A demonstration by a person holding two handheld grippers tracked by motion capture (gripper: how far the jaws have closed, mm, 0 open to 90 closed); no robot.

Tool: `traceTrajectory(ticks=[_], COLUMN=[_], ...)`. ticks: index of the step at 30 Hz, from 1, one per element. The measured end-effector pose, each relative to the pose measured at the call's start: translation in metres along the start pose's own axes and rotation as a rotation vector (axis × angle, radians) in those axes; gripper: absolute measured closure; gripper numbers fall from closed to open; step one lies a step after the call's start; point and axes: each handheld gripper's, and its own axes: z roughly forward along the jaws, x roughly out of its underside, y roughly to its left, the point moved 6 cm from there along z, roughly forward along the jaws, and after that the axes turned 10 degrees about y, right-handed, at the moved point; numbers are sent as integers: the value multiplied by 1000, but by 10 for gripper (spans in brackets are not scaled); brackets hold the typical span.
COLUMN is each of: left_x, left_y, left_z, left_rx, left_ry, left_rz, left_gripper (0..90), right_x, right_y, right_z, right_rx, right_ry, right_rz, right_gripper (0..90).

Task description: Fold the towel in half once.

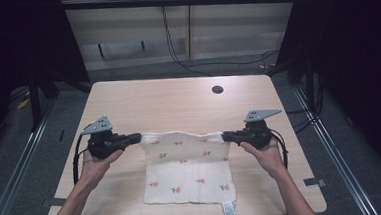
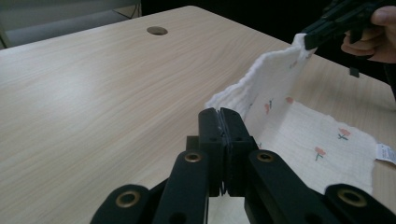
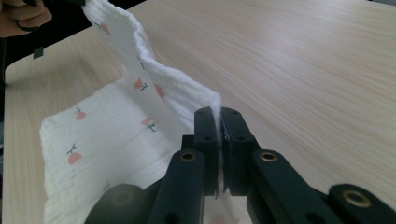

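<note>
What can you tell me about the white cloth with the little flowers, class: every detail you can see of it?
The cloth is white, soft and crinkled, like gauze, printed with small red flowers on green stems. A white label hangs from its near right corner. Its near part lies flat on the wooden table; its far edge is lifted and stretched between the left gripper and the right gripper, each shut on one far corner.

A: Near edge of the light wooden table [image 1: 128, 101]?
B: Cut off by the frame bottom, with the white care label [image 1: 229, 213] of the white flower-printed cloth [image 1: 188, 180].
A: Label print?
B: Too small to read.
A: Cloth corners?
B: Hidden between the clamped jaws.
</note>
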Motion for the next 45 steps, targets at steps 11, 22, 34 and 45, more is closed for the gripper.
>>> traceTrajectory(ticks=[11,22,34,45], left_x=[9,30,57,73], left_y=[-21,-31,-45,-52], left_z=[-12,-16,-15,-6], left_rx=[28,51,90,111], left_ry=[5,38,85,130], left_rz=[26,29,-1,-1], left_gripper=[888,887,887,886], right_x=[10,31,50,76], right_y=[20,44,57,61], right_z=[-21,-20,-12,0], right_rx=[10,-21,-46,-72], right_ry=[-2,42,84,141], right_rz=[-42,-65,-60,-35], right_gripper=[860,859,857,852])
